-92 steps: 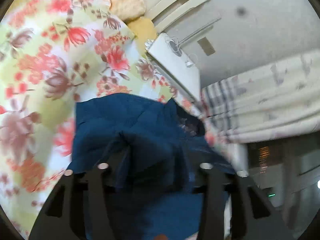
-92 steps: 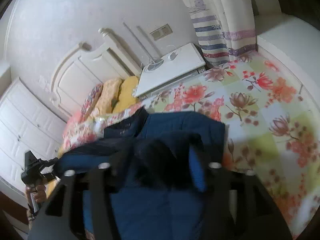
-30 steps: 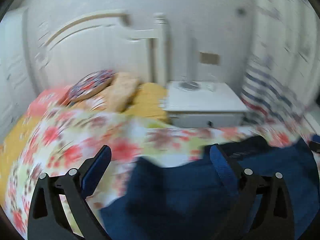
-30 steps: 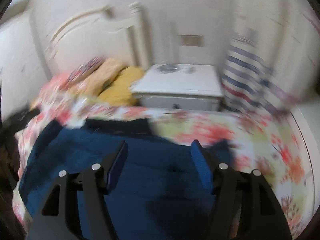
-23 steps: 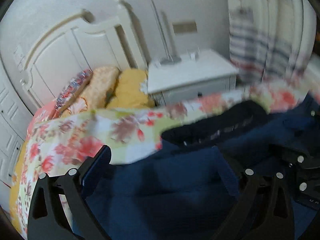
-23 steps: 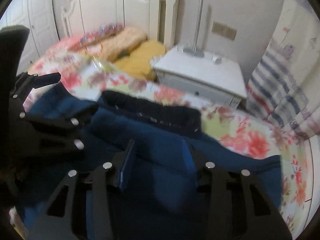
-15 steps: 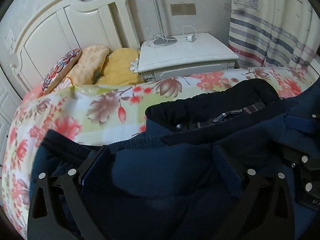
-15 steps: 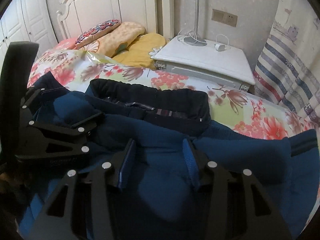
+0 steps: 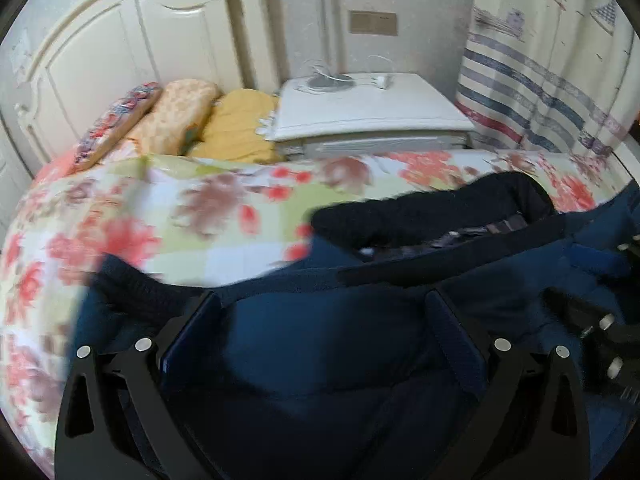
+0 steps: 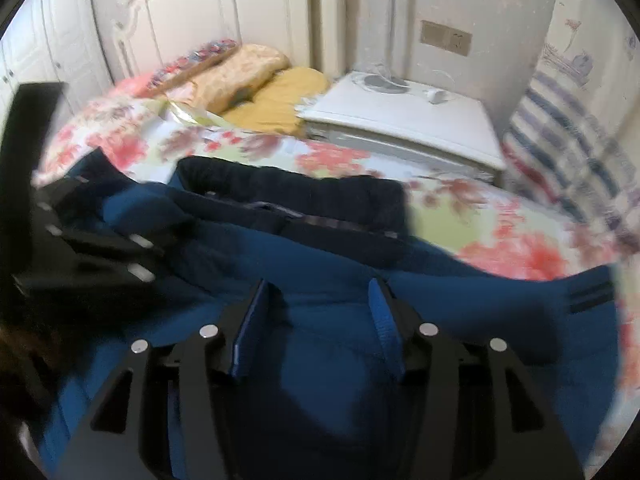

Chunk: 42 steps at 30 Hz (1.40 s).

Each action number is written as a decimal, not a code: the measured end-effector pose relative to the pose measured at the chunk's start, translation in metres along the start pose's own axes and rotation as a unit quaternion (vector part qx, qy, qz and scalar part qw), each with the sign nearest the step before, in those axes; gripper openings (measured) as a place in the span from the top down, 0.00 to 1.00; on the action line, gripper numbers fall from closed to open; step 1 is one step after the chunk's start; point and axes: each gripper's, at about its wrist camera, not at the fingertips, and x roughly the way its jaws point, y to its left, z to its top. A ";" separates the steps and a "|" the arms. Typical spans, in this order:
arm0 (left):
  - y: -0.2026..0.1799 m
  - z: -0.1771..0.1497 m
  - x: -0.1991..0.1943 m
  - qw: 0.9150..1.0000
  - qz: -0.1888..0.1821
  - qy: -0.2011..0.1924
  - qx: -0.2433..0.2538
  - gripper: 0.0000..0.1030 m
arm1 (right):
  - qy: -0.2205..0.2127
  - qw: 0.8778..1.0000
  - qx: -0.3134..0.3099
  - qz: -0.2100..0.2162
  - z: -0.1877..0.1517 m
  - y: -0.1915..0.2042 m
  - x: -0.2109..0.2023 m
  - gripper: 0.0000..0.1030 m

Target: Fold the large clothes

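Observation:
A dark blue jacket with a black collar lies on a floral bedspread. My left gripper is open just above the jacket's left part, with nothing between its fingers. My right gripper is open over the jacket near its middle, below the collar. Each gripper shows in the other's view: the right one at the right edge, the left one at the left edge. A ribbed cuff lies at the right.
Pillows lie at the head of the bed against a white headboard. A white nightstand with a cable and charger stands right of them. A striped curtain hangs at the right. White wardrobe doors stand at the far left.
Both grippers let go of the jacket, swung round to face the headboard and now hover open over it. In the last half second they shifted only slightly.

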 end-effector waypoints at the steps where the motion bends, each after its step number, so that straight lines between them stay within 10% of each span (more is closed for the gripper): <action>1: 0.010 -0.001 -0.010 1.000 0.011 -0.013 0.001 0.04 | -0.009 1.000 -0.004 -0.016 -0.001 -0.004 -0.008 0.49; 6: 0.070 -0.011 -0.011 0.998 0.062 0.000 -0.022 0.04 | -0.009 0.995 0.082 -0.057 -0.021 -0.090 -0.027 0.36; 9: 0.105 -0.022 0.011 0.996 0.008 0.043 -0.083 0.04 | -0.012 0.989 0.144 0.026 -0.042 -0.124 -0.017 0.37; 14: 0.126 -0.029 0.027 0.987 -0.057 0.062 -0.137 0.04 | -0.043 0.985 0.159 0.044 -0.051 -0.129 -0.014 0.34; 18: 0.129 -0.033 0.026 0.986 -0.062 0.055 -0.146 0.04 | -0.070 0.966 0.220 0.114 -0.063 -0.153 -0.017 0.37; 21: 0.125 -0.034 0.024 0.986 -0.058 0.052 -0.147 0.04 | -0.061 0.973 0.204 0.088 -0.057 -0.143 -0.016 0.37; 26: 0.115 -0.023 -0.024 0.991 0.013 -0.037 -0.125 0.04 | -0.032 0.989 0.138 -0.032 -0.036 -0.108 -0.034 0.35; 29: 0.096 -0.016 -0.056 0.991 -0.032 -0.096 -0.089 0.04 | -0.092 0.989 0.113 -0.020 -0.030 -0.086 -0.062 0.21; 34: 0.078 -0.019 0.008 0.998 -0.032 0.029 -0.044 0.04 | -0.005 0.992 0.112 -0.062 -0.036 -0.090 -0.014 0.16; 42: 0.114 -0.024 0.021 0.988 -0.040 0.051 -0.141 0.04 | -0.023 0.988 0.153 -0.021 -0.046 -0.104 -0.010 0.14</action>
